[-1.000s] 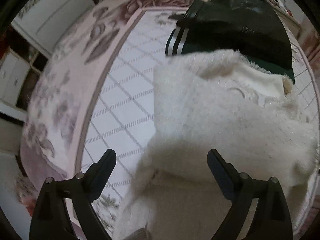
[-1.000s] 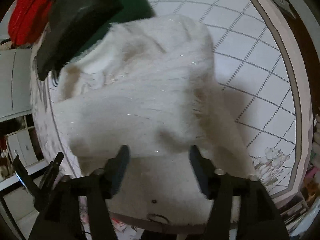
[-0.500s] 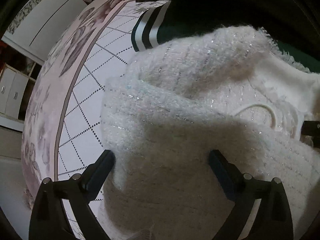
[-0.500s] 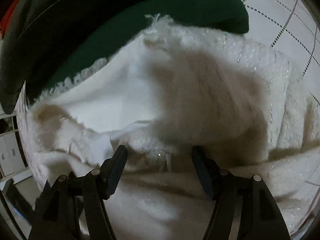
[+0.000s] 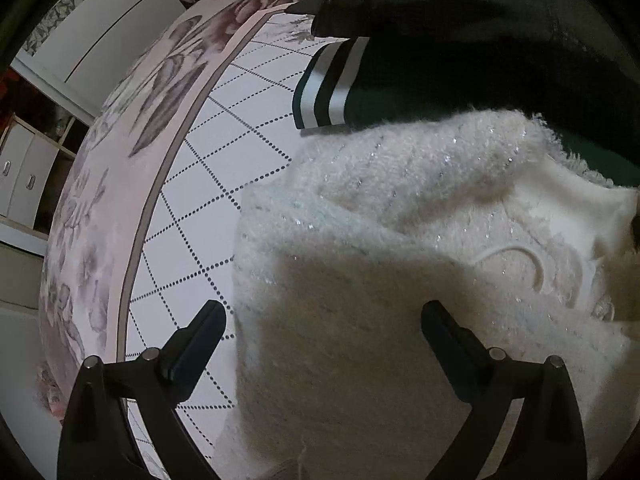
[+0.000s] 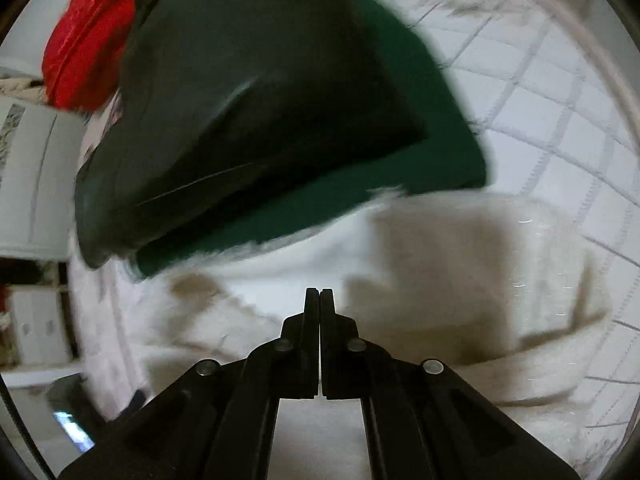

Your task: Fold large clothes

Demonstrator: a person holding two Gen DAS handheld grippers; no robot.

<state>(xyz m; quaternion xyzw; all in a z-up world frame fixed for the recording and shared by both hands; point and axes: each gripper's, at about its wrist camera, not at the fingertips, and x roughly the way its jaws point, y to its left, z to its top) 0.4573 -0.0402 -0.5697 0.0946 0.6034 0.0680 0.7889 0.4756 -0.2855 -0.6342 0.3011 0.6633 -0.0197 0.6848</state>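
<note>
A fluffy white sweater [image 5: 400, 240] lies folded on the bed, with its neck label loop showing at the right. My left gripper [image 5: 324, 320] is open and empty, its fingers spread just above the sweater's near left part. In the right wrist view the sweater [image 6: 460, 280] fills the lower half. My right gripper [image 6: 319, 296] is shut with nothing between its fingers, held above the sweater's pale inner collar area.
A dark green and black jacket [image 5: 460, 48] with a striped cuff [image 5: 328, 88] lies just beyond the sweater, also in the right wrist view [image 6: 260, 100]. A red garment [image 6: 88, 32] lies behind it. The bedspread [image 5: 192, 184] has a dotted grid and floral border. White cabinets [image 5: 28, 176] stand left.
My right gripper has closed and pulled back up from the sweater's collar. My left gripper has stayed open and backed off slightly to the left.
</note>
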